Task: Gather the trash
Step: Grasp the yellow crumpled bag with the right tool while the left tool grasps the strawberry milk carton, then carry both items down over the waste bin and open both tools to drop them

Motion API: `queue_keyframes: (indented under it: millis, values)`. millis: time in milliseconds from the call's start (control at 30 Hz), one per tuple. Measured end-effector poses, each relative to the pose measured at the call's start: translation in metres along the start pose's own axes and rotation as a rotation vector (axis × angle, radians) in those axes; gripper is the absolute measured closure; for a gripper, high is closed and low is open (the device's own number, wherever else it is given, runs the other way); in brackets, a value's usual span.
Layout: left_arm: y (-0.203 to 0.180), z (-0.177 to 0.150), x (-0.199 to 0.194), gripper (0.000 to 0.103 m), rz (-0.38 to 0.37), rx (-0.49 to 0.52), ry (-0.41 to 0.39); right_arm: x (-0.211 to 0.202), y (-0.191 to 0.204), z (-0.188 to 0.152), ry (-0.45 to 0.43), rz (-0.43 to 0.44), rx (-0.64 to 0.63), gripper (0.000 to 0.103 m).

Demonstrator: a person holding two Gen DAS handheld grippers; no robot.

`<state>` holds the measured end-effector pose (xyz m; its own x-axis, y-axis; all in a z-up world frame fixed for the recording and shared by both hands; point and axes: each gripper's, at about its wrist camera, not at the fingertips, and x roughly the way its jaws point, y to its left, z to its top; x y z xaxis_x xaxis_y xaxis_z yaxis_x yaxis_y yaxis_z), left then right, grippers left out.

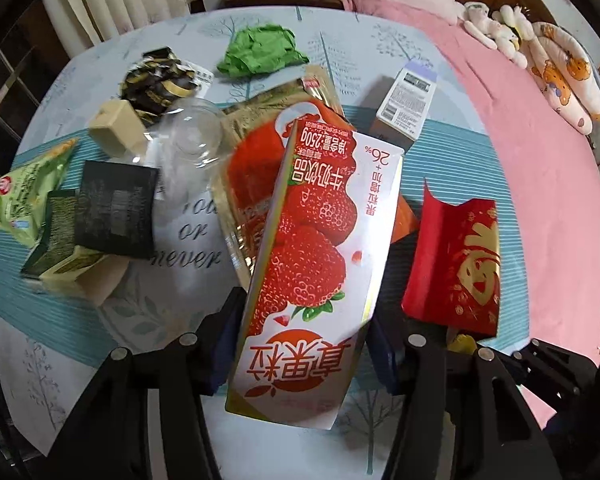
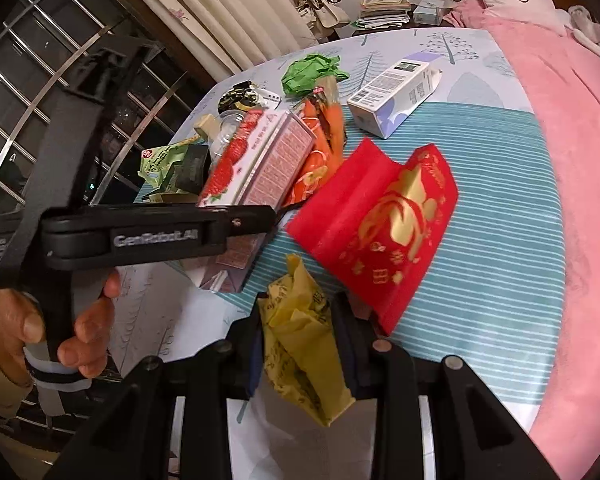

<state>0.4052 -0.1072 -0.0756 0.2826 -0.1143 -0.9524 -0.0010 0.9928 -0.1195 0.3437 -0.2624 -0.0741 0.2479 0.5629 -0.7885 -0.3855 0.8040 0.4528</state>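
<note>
Two grippers work over the counter (image 1: 440, 168): the left gripper (image 1: 300, 344), pointing steeply down, clamps the near end of a strawberry-printed milk carton (image 1: 312, 264) whose long axis runs away from it, hiding the pouches beneath. Just beside that carton, the right gripper (image 2: 302, 356) grasps a crumpled yellow wrapper (image 2: 304, 352), its lower end partly hidden.

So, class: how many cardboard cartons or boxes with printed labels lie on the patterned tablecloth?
2 that I can tell: the strawberry milk carton between the left gripper fingers, and the white and lilac box beyond the red envelope. Others may be hidden in the pile.
</note>
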Motion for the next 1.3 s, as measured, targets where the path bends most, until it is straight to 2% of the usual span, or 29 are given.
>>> queue_keyframes:
  millis: [333, 533, 833, 1100, 1300]
  values:
    - [0.025, -0.047, -0.063, 0.048, -0.016, -0.008, -0.066, -0.016, 0.044, -0.019, -0.04, 0.011, -0.018, 0.072]
    - [0.041, -0.108, -0.11, 0.048, -0.028, 0.035, -0.103, -0.039, 0.082, -0.048, -0.082, -0.02, -0.014, 0.072]
    - [0.082, -0.199, -0.171, 0.048, -0.048, 0.091, -0.163, -0.058, 0.145, -0.117, -0.107, -0.029, 0.047, 0.072]
    - [0.113, -0.279, -0.179, 0.048, -0.085, 0.137, -0.144, -0.065, 0.186, -0.185, -0.136, -0.064, 0.102, 0.072]
    - [0.116, -0.322, -0.158, 0.048, -0.101, 0.173, -0.091, -0.045, 0.183, -0.229, -0.078, -0.054, 0.197, 0.072]
